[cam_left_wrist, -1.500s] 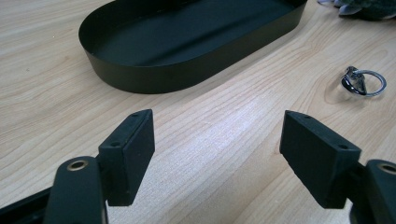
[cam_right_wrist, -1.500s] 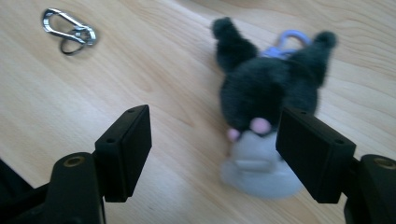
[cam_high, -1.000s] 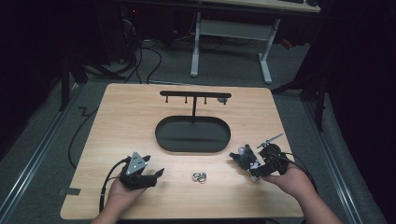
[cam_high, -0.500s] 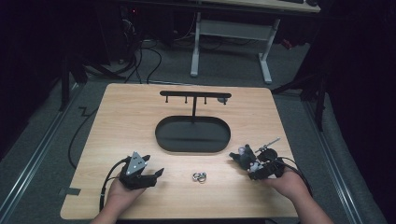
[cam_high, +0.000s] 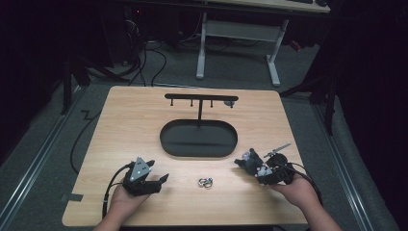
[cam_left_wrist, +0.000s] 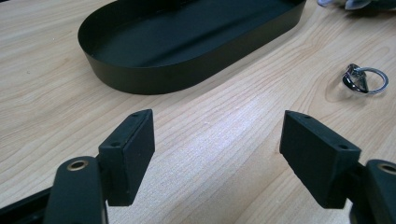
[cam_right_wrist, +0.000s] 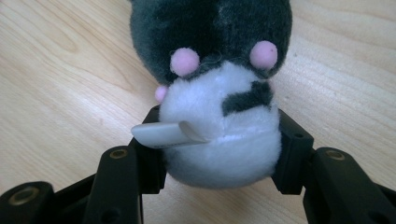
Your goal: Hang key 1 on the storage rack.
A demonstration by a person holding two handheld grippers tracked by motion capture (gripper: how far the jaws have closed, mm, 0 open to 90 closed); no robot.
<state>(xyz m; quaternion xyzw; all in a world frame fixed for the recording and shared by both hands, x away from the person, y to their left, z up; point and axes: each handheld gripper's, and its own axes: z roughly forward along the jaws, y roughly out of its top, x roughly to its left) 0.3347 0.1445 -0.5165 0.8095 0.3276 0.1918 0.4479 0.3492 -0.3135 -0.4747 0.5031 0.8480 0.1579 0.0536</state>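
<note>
- Right now your right tongs point(cam_right_wrist: 219, 154) are clamped on a small plush toy point(cam_right_wrist: 217, 93): both black jaws press into its white, fluffy lower half, while its dark grey part with pink dots points away from the camera.
- From above, you hold that plush toy point(cam_high: 253, 162) just off the right end of the black oval tray point(cam_high: 198, 139), low over the tabletop point(cam_high: 144, 115); whether it touches the wood I cannot tell.
- A pale grey tag point(cam_right_wrist: 163, 134) sticks out from the toy's side, across your right tongs' left jaw.
- Your left tongs point(cam_left_wrist: 217, 154) stand wide apart with nothing between the jaws, only bare wood grain.
- In the high view your left tongs point(cam_high: 161, 180) sit in front of the tray's left end, near the tabletop's front edge, with your hand point(cam_high: 122, 202) behind them.
- A small metal ring piece point(cam_high: 206, 182) lies on the wood just in front of the tray's middle, between your two tongs and touching neither; in the left gripper view it point(cam_left_wrist: 364, 78) lies ahead and to the right of the jaws.
- Behind the tray, a black T-shaped stand point(cam_high: 199, 101) rises from the tray's far side, with short pegs hanging under its crossbar.
- Your right hand point(cam_high: 298, 190) comes in from the front edge, to the right of the tray.
</note>
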